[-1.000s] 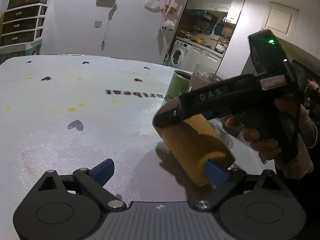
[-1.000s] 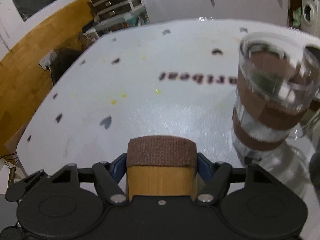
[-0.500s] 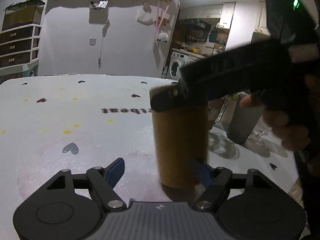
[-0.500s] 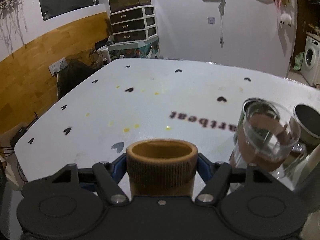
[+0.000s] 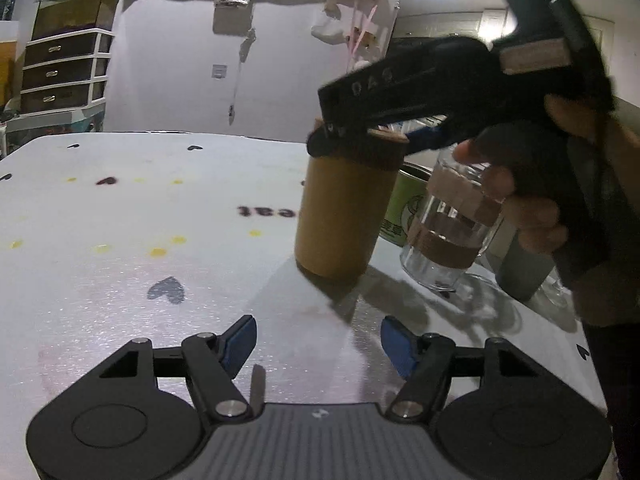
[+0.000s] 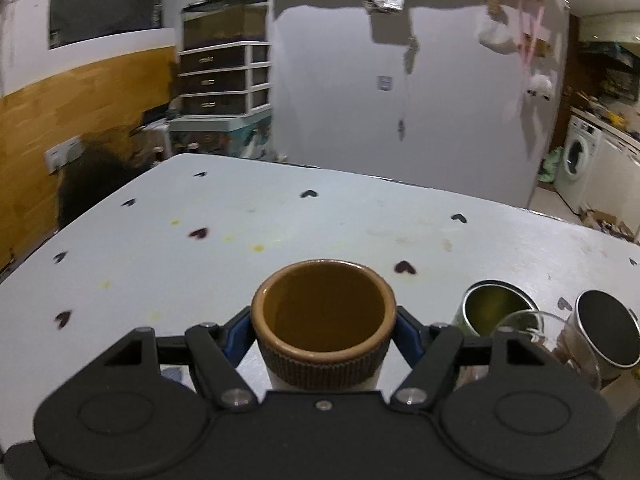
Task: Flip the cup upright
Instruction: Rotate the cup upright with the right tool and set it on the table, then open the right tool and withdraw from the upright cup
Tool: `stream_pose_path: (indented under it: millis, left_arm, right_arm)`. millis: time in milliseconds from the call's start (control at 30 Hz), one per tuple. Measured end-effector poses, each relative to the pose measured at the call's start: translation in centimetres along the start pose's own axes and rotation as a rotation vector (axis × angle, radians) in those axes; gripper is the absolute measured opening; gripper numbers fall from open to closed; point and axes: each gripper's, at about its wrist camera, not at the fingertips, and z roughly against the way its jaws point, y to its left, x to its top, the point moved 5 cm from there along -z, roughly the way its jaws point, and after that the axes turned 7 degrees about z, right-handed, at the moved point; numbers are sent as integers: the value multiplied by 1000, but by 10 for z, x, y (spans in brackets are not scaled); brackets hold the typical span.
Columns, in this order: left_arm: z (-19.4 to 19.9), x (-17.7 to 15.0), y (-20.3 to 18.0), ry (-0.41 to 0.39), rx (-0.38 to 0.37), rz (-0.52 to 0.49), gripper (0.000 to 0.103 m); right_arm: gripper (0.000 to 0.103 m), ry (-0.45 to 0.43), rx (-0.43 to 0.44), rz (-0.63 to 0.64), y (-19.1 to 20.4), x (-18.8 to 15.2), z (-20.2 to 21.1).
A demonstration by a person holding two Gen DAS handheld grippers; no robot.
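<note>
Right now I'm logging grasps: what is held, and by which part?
The right gripper holds the brown cup by the ribbed band just under its rim. The left gripper is open and holds nothing.

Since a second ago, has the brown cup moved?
Yes. The brown cup has swung from tilted to upright, beside the glass, in the right gripper.

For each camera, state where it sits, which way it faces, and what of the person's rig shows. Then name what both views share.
Left wrist: low above the table, facing across it toward the upright brown cup; shows the left gripper, jaws open and empty, plus the right gripper and hand.
Right wrist: above the cup, looking into its open mouth; shows the right gripper, jaws closed on its ribbed band.
Shared: cup, table, green tin, glass.
</note>
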Motion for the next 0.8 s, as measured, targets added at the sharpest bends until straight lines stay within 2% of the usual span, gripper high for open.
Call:
stream_pose_path:
  millis: [100,233,300,533,800]
  left_arm:
    - [3,1,3,-9,9,7,69]
    - [6,3,3,-24,13,8,69]
    - [8,5,3,-35,19,6,69]
    - [20,12,3,-71,60,-16,71]
    - [38,16,-1,-126,103,-24,89]
  right_arm:
    - [73,2,-31,-8,-2,0,-6]
    - [73,3,-30,-24,-5,0,-6]
    - [80,-3,-28,-33,-7,0,-4]
    - [82,-90,37,-87,-17,-10,38]
    - [85,-225,6,-129,-25,-60,98]
